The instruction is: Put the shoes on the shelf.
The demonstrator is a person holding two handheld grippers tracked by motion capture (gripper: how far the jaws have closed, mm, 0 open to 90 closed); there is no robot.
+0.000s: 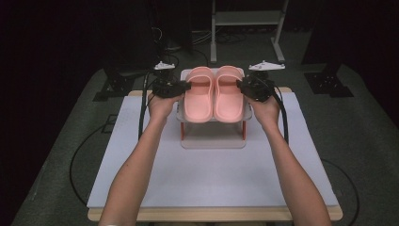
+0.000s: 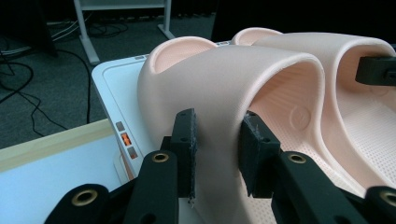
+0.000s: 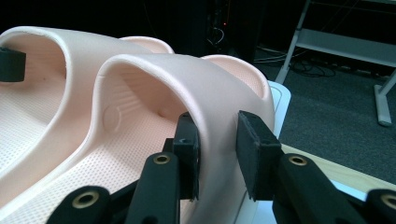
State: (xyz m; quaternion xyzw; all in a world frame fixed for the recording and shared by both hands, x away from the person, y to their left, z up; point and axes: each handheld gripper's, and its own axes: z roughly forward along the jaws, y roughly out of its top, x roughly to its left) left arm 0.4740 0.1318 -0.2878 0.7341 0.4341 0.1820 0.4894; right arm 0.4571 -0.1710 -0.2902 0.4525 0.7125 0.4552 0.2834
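Now, pink slipper pair side by side on small white rack [image 1: 212, 140], toes toward person. Left slipper [image 1: 199, 96] on rack's left half, strap edge clamped between left gripper [image 2: 215, 140] pads. Right slipper [image 1: 229, 96] on rack's right half, right gripper [image 3: 217, 140] jaws astride its strap's outer side, pads touching. Rack stands at far middle of pale mat [image 1: 211, 174] on table.

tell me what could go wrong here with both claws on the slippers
1. Each claw, left and right, pinches only the outer side of a strap; the soft left slipper or right slipper may flex and slip out.
2. The slippers touch side by side, so uneven lifting could drag one against the other.
3. A snagged sole might tip the small rack.
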